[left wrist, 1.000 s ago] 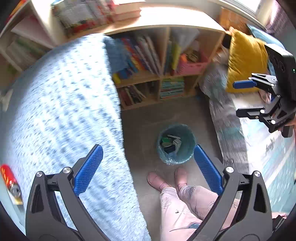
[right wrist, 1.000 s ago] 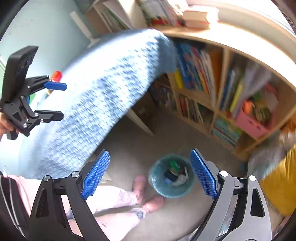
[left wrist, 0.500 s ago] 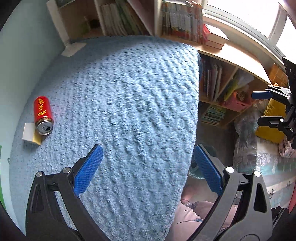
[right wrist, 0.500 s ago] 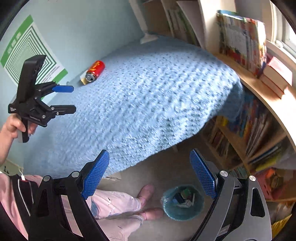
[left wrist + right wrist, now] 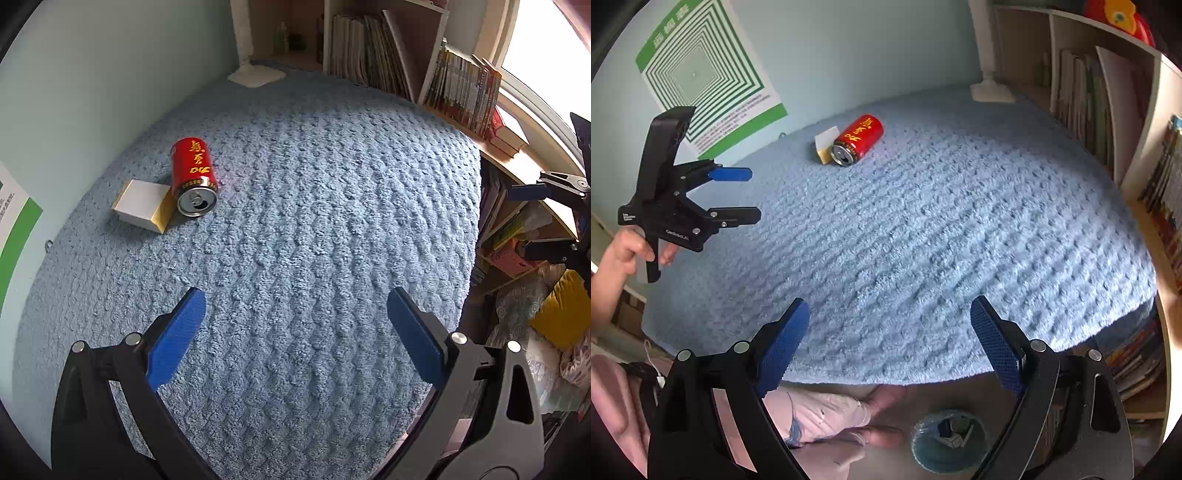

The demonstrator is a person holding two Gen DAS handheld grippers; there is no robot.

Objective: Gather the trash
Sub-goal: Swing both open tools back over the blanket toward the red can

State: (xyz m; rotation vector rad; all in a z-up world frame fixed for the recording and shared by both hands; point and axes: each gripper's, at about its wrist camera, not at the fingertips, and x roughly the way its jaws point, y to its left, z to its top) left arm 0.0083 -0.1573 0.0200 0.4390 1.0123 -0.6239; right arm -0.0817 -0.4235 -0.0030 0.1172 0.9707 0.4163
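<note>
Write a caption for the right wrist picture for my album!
Two open grippers, right gripper and left gripper, over a blue blanket with a tipped red can, bin waiting below.

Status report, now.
Left gripper and right gripper open, empty. Red can on its side, touching small box on blue blanket. Path clear.

Both the left gripper [image 5: 295, 332] and right gripper [image 5: 890, 339] have black angular frames studded with silver screws and textured blue finger pads [image 5: 783, 343], while the person wears pale pink trousers [image 5: 820, 413] with small printed marks.
</note>
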